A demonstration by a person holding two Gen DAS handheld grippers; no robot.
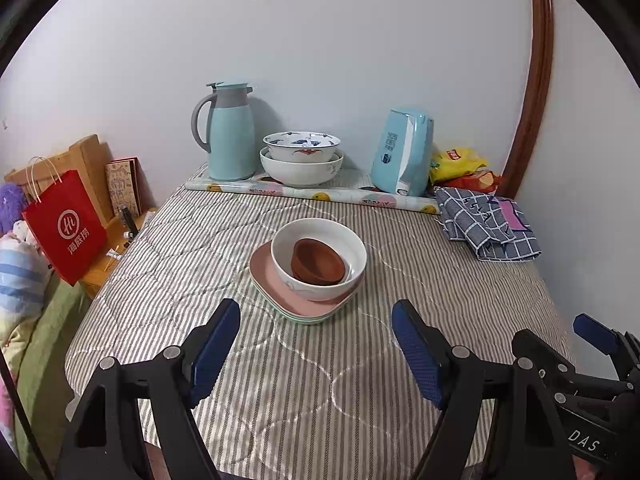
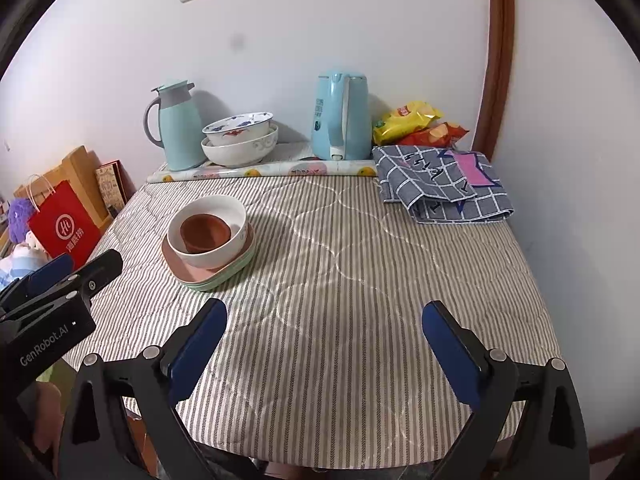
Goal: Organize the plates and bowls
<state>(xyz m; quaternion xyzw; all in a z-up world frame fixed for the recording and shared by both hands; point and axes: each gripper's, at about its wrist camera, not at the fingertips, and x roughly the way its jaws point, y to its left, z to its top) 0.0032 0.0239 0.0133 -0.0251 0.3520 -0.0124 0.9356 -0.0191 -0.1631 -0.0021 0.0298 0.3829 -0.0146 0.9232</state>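
Striped quilted table by white wall; each hand-held gripper spread, empty.

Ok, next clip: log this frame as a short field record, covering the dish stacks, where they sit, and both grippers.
centre stack: brown bowls nested inside a white bowl, on a pink plate over green plates
back stack: patterned bowl nested in a larger white bowl, beside the thermos jug
surface: striped table cover
left gripper: open, holding nothing, short of the centre stack
right gripper: open, holding nothing, centre stack off to its left
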